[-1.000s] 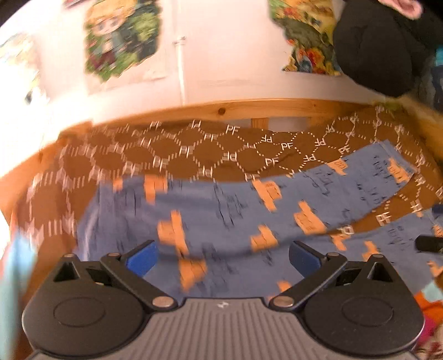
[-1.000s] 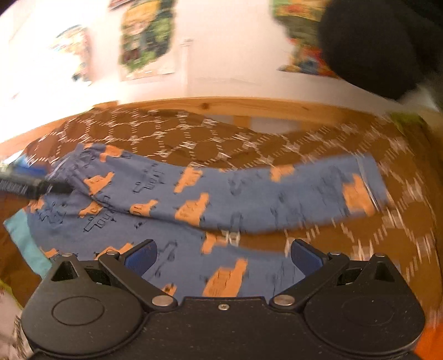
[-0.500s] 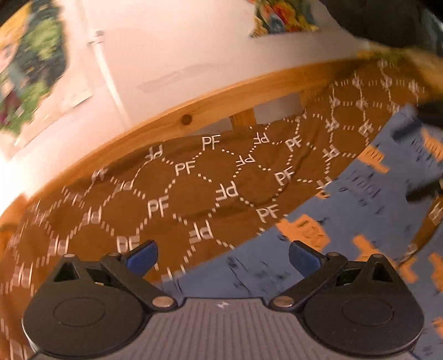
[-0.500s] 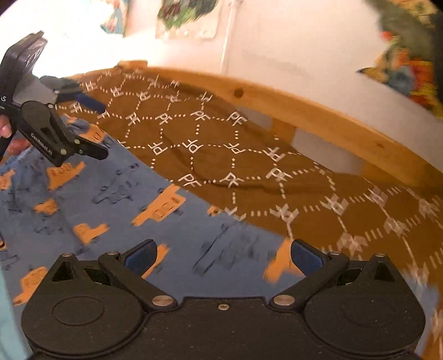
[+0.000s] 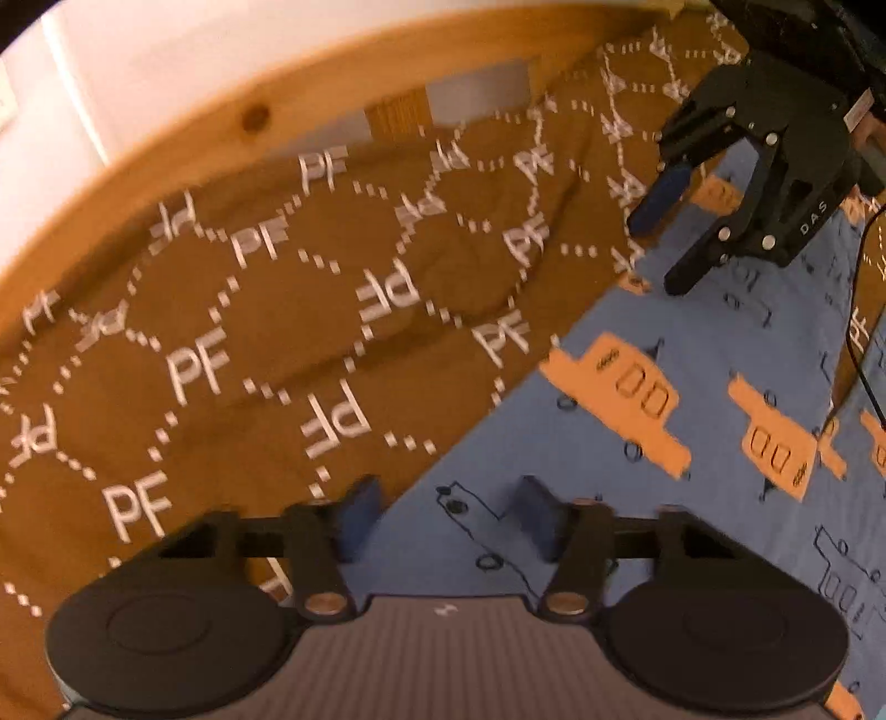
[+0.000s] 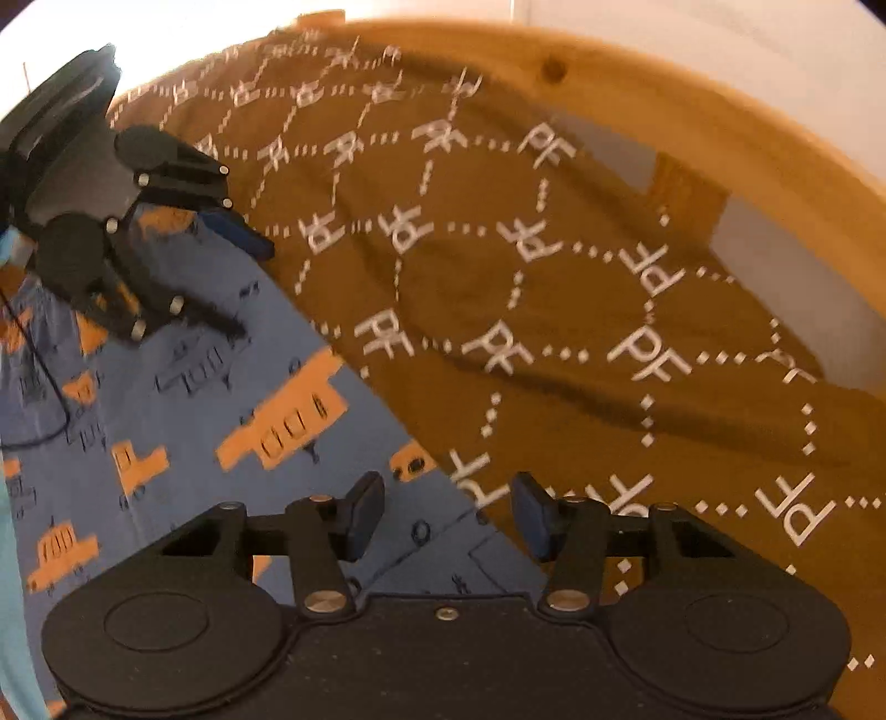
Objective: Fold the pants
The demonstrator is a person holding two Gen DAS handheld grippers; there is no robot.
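Brown bedspread [image 5: 266, 310] printed with white dashed hexagons and "PF" letters is seen covering the bed, bounded at the far side by a pale wooden bed rail [image 5: 232, 105] and white wall [image 5: 111, 44]. Blue fabric pants [image 5: 637, 498] patterned with orange and outlined vehicles are laid flat on the bedspread, one straight edge running diagonally across both views. Left hand-held gripper [image 5: 446, 518] is positioned over that edge, jaws closing, cloth lying between the blue pads; contact is not yet made out. Right hand-held gripper [image 6: 448, 515] is likewise set astride the pants edge, jaws closing, pads apart from the cloth. A thin black cable [image 5: 858, 332] is noted trailing over the pants.
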